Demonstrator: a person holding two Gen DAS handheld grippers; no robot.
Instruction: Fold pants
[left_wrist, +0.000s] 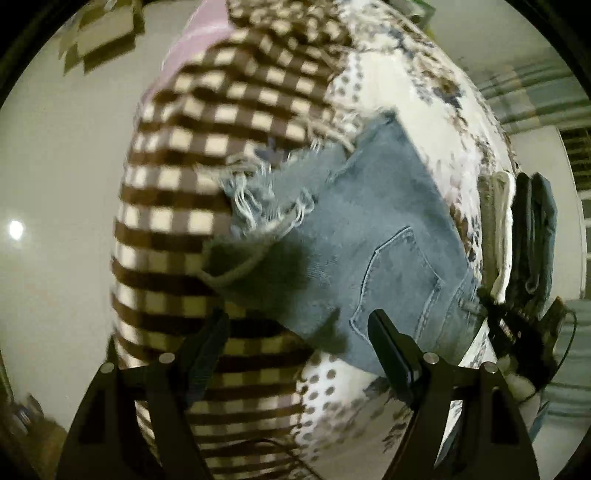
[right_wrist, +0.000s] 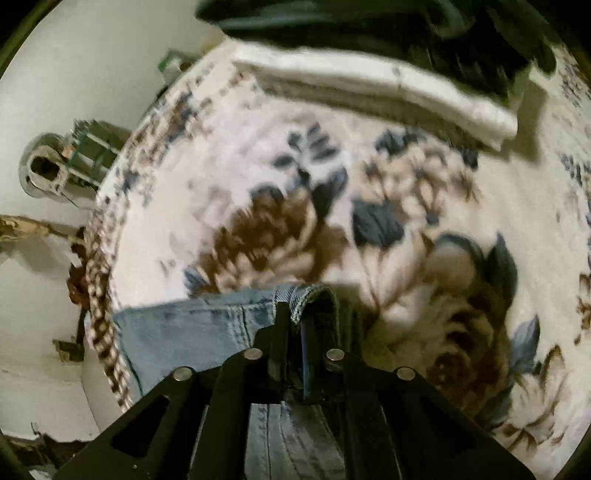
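both grippers work the jeans (left_wrist: 369, 229), which lie on the flowered bedspread (right_wrist: 258, 155) with the frayed leg ends (left_wrist: 258, 199) resting over the edge of a brown checked blanket (left_wrist: 177, 155). closest to us, the right gripper (right_wrist: 306, 314) is clenched on the denim at a stitched hem or waistband edge, the cloth bunched between its fingers. the left gripper (left_wrist: 295, 332) hangs released above the jeans near the back pocket (left_wrist: 399, 273), fingers spread wide and holding nothing.

we judge the step in hand to be carrying the gripped edge over to make a fold. to do it well, we should keep the right grip firm and lift just enough that the denim clears the bedspread without dragging wrinkles. we would bring the left gripper down on the opposite edge first, so that both corners travel together and edges line up.

further off, folded clothes (right_wrist: 369, 88), a white piece under a dark one, sit near the far side; we should keep clear of them.
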